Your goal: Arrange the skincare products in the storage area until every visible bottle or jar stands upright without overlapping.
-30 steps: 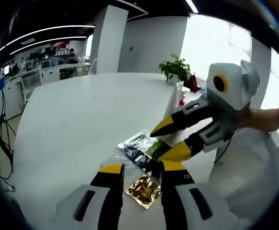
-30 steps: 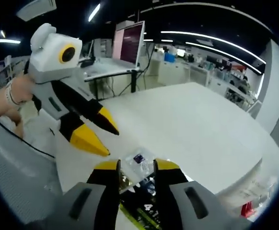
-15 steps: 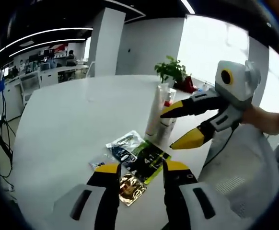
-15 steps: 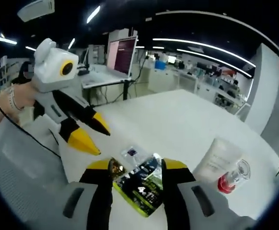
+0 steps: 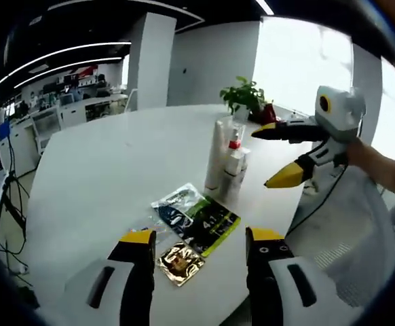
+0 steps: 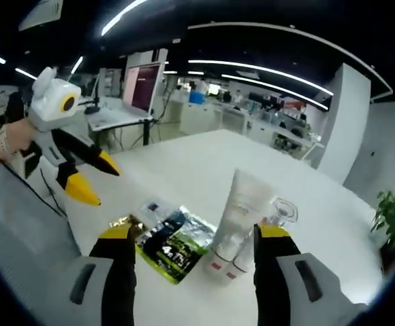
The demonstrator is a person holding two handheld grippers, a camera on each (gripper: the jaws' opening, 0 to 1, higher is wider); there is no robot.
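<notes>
A tall white tube [image 5: 218, 153] stands upright on the white table [image 5: 96, 176], and a small clear bottle with red contents [image 5: 235, 161] stands close against it. Several flat sachets lie in front of them: a black-and-green one [image 5: 205, 224], a gold one [image 5: 179, 261] and a silvery one [image 5: 174, 202]. My left gripper [image 5: 201, 238] hangs open above the sachets, holding nothing. My right gripper [image 5: 272, 157] is open in the air right of the tube. In the right gripper view the tube [image 6: 238, 214], bottle [image 6: 279, 212] and sachets [image 6: 174, 246] lie ahead of the open right gripper [image 6: 194, 233], with the left gripper [image 6: 99, 182] at the left.
A potted plant [image 5: 245, 96] stands on the table behind the tube. A person's hand and sleeve [image 5: 381, 170] hold the right gripper at the table's edge. A screen on a stand [image 6: 143, 88] and office desks lie beyond the table. Bare table stretches to the left of the sachets.
Both views have pulled back and up, bringing the tube and bottle into sight. The right gripper has lifted away from the sachets, and both grippers' jaws stand wider apart.
</notes>
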